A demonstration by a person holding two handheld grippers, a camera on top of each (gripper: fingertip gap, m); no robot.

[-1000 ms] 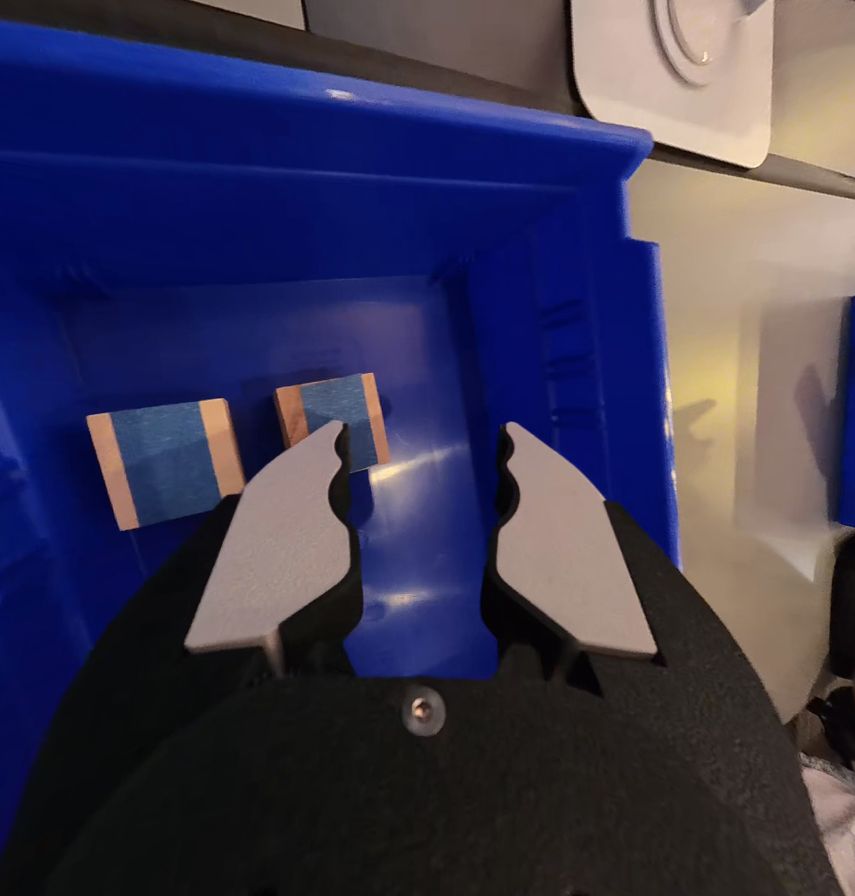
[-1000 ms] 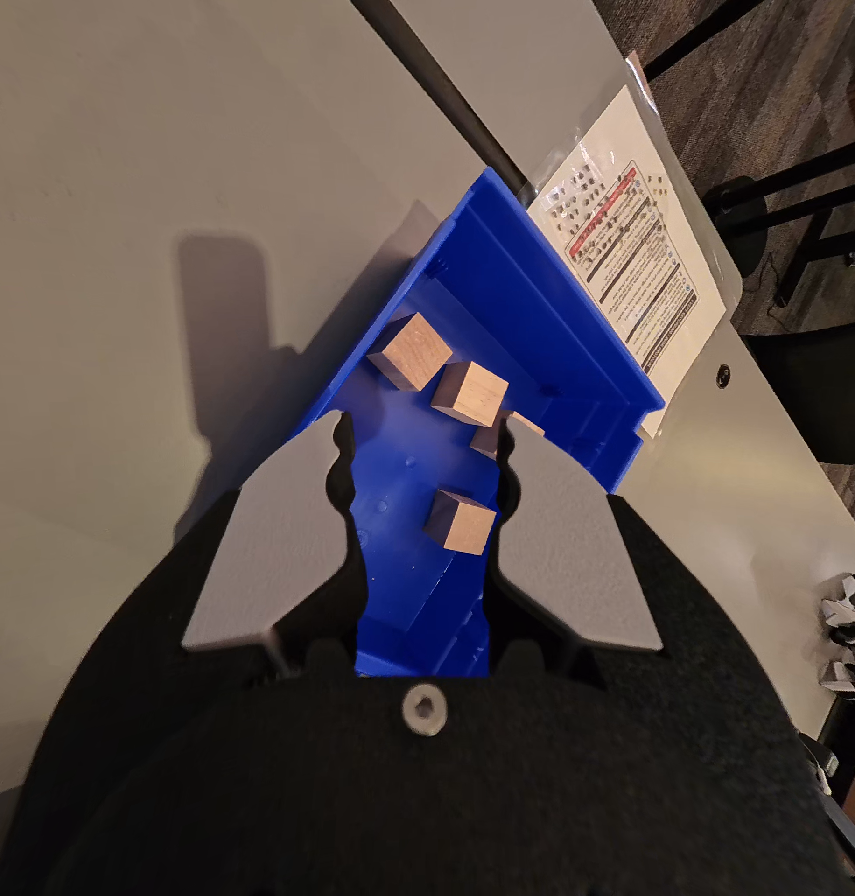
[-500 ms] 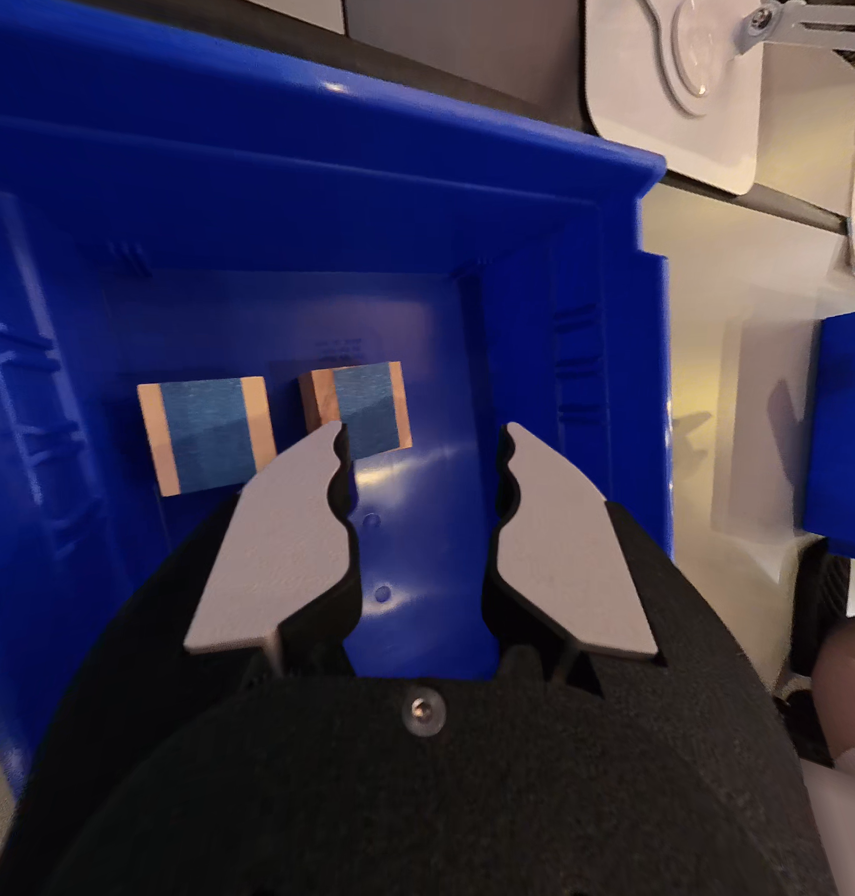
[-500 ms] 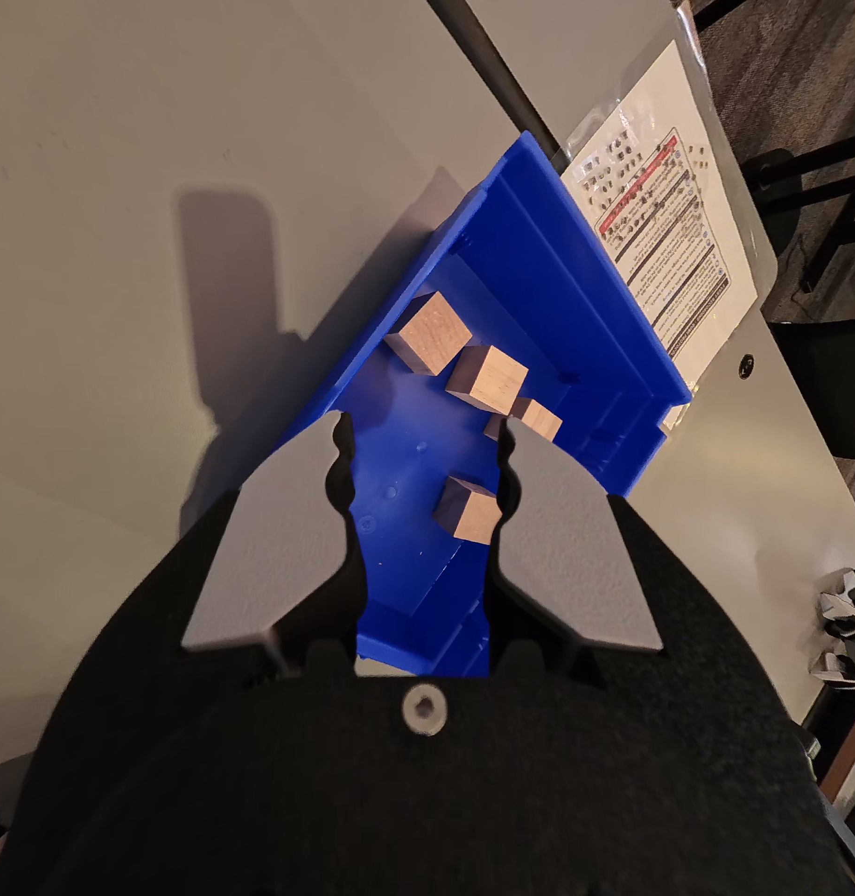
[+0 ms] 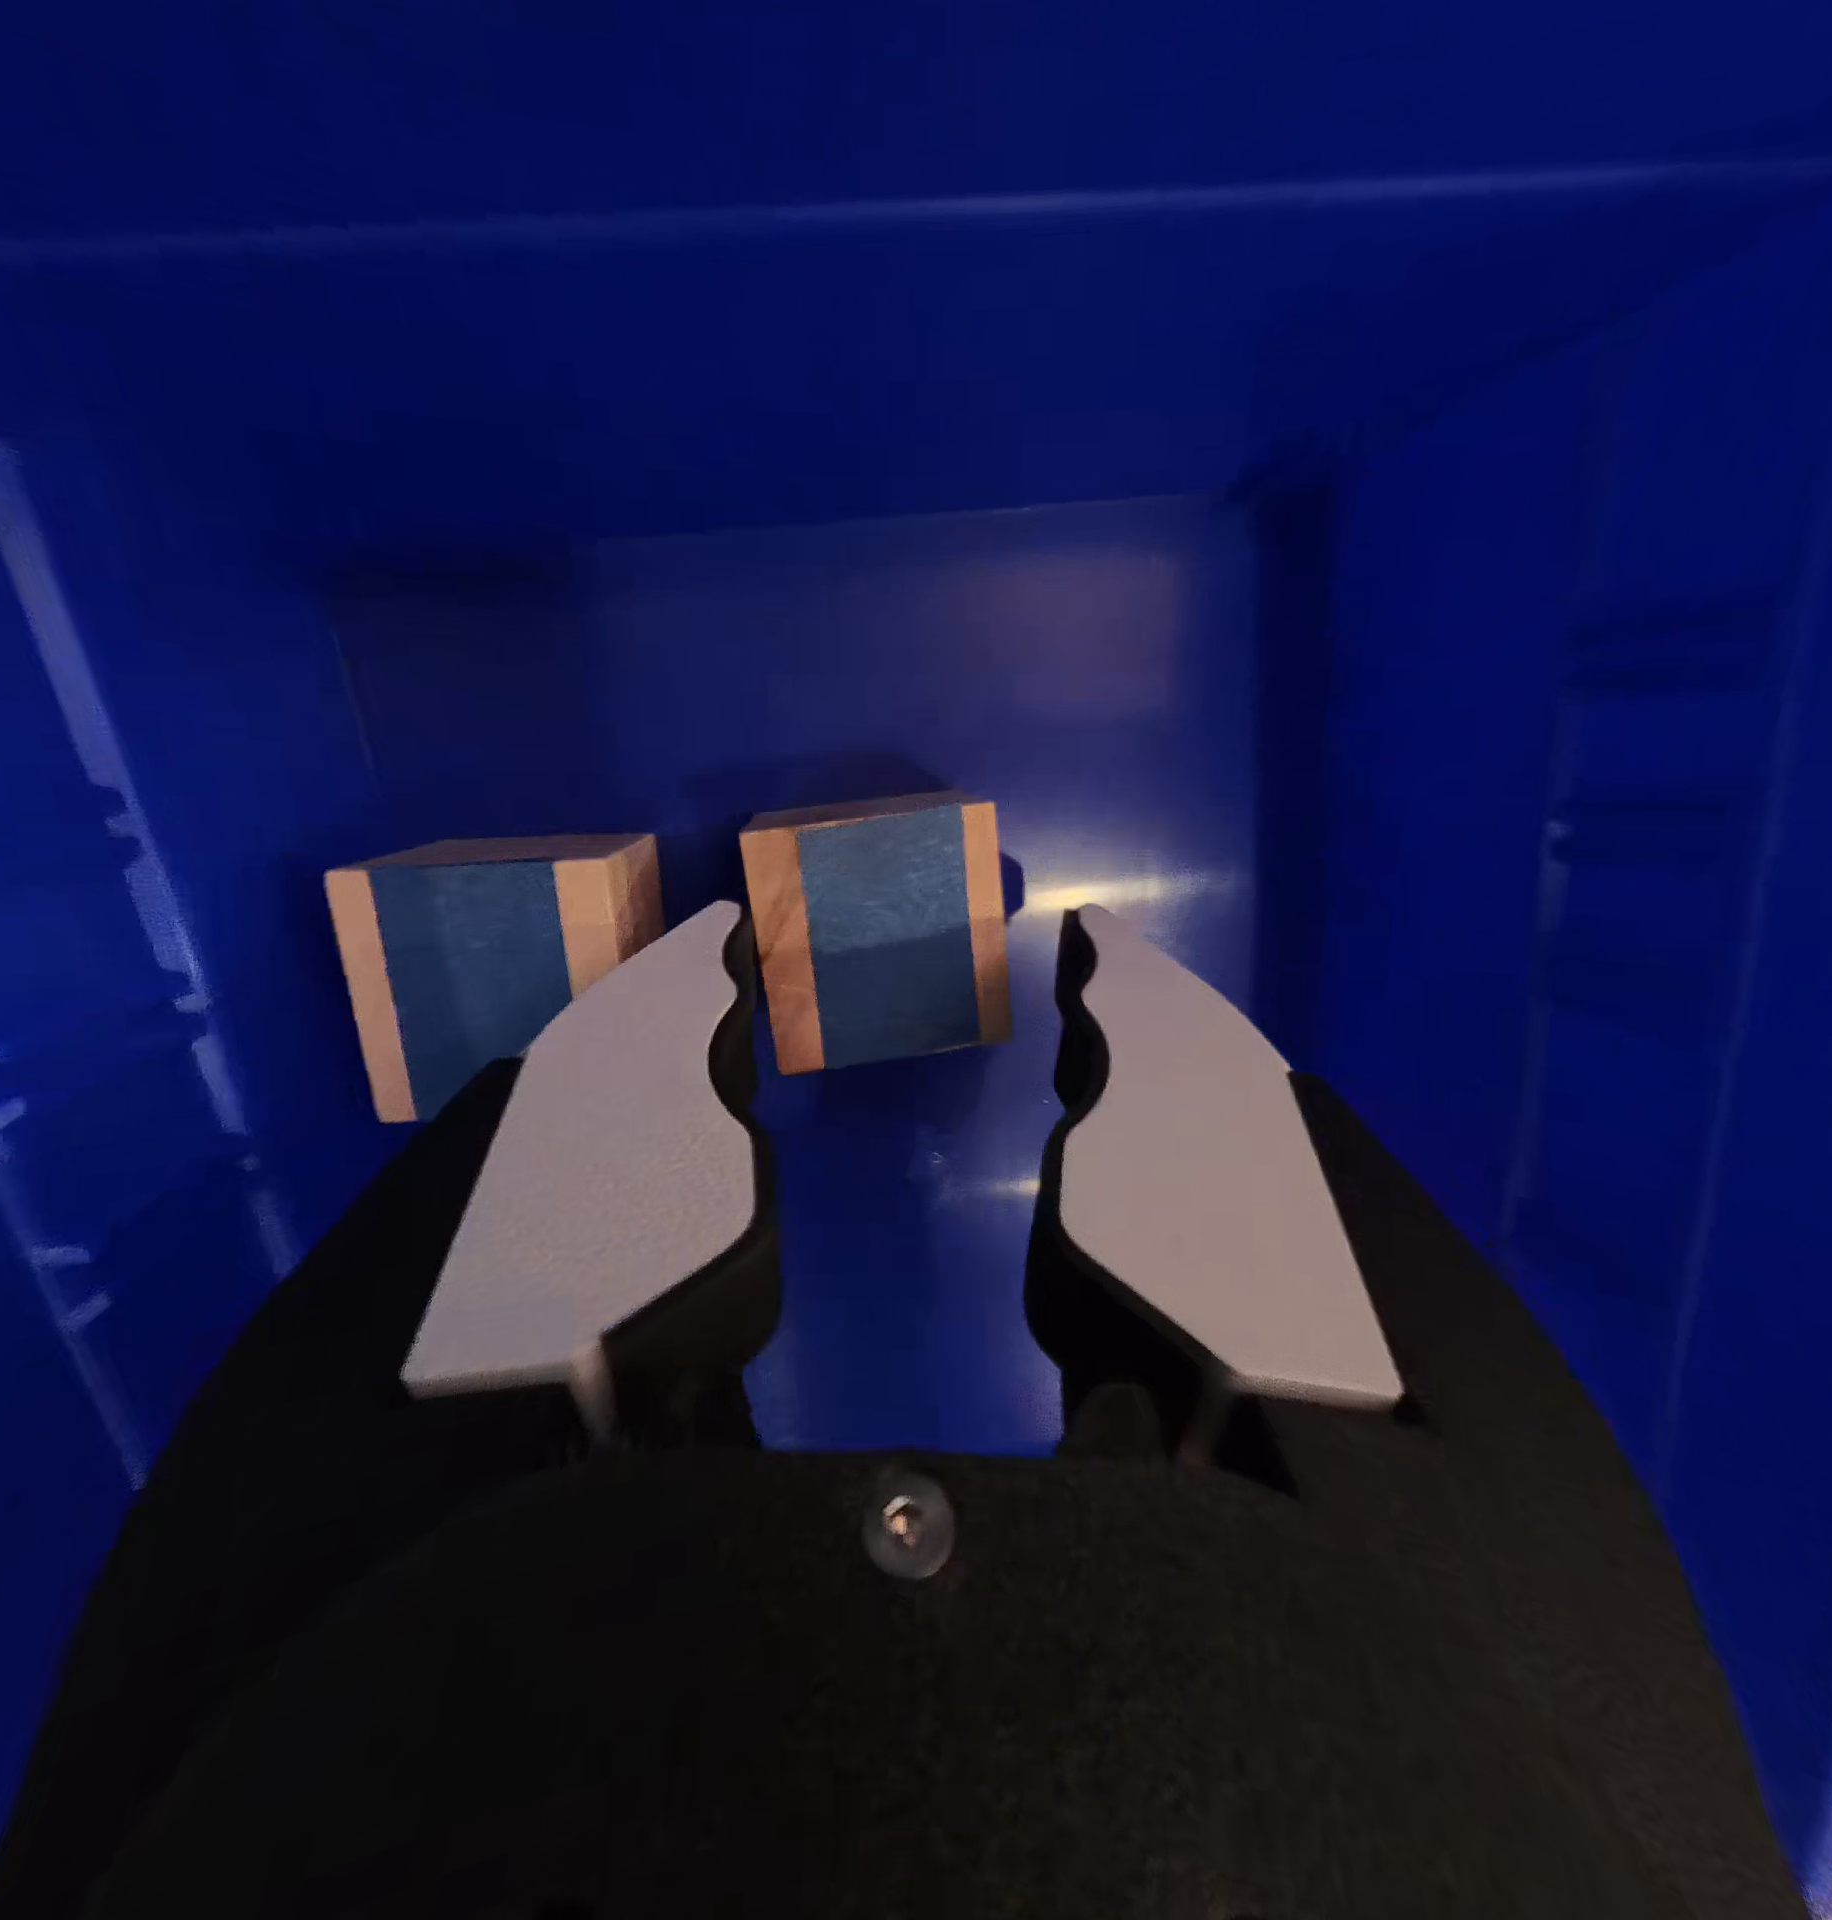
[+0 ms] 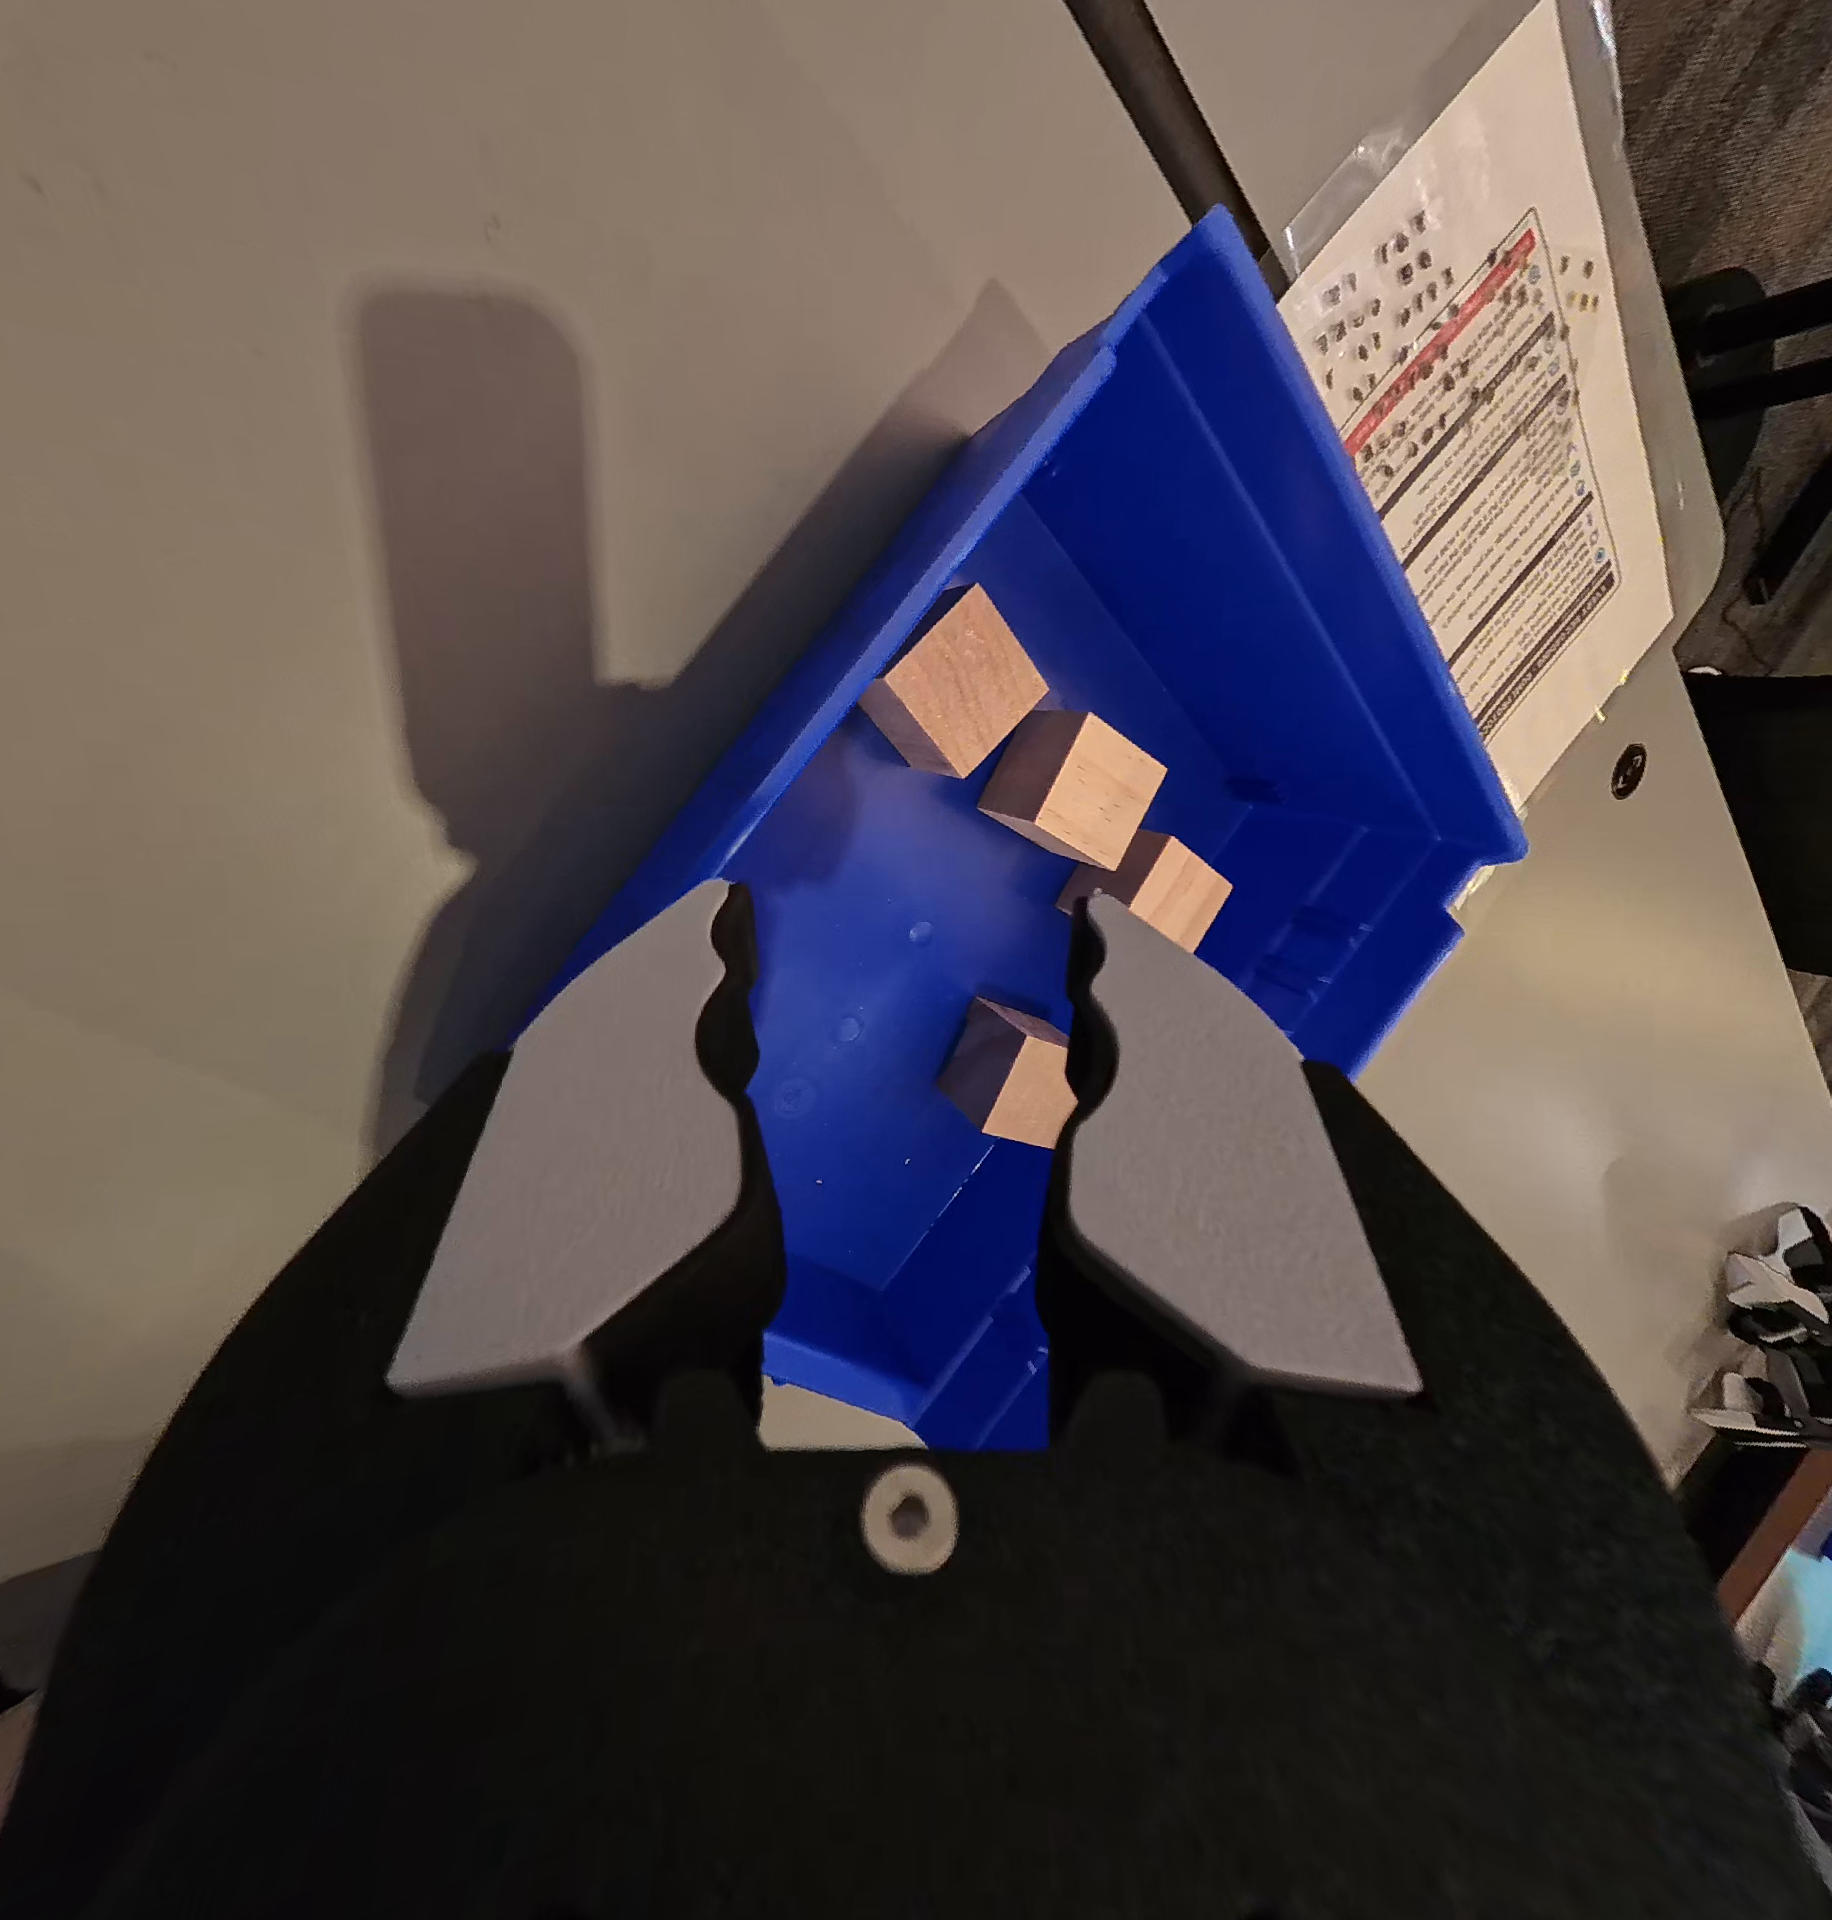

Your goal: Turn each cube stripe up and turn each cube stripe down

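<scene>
While both tools hang over separate bins with nothing gripped, the holdings run as follows, left to right.

Left wrist view. Deep blue plastic bin (image 5: 268, 623); its walls fill the frame. On its floor, two small wooden cubes, each with a blue tape stripe on the face turned toward the camera. Left striped cube (image 5: 476, 977): far left, partly hidden behind the left finger. Right striped cube (image 5: 876, 935): just beyond the fingertips, lined up with the left part of the gap. The two sit near each other, apart. Left tool (image 5: 901, 914): jaws spread, empty, low inside the bin, touching no cube as far as can be told.

Right wrist view. Pale grey surface (image 6: 268, 416). Second blue plastic bin (image 6: 1151, 520) set at an angle on it. Inside, four plain-faced wooden cubes with no stripe showing: far cube (image 6: 959, 681) by the left wall, second cube (image 6: 1083, 784) beside it, third cube (image 6: 1166, 891) partly behind the right fingertip, near cube (image 6: 1016, 1070) alone, at the right finger's edge. Right tool (image 6: 912, 904): jaws spread, empty, held above the bin. Printed sheet in a clear sleeve (image 6: 1463, 416) at the far right of the surface.

Handling, as judged: cubes light, rigid, not fragile; bare wood gives fair grip, tape likely slicker. Best taken on two opposite bare side faces, squarely, so each can be rolled over. The neighbouring cube may get nudged.
</scene>
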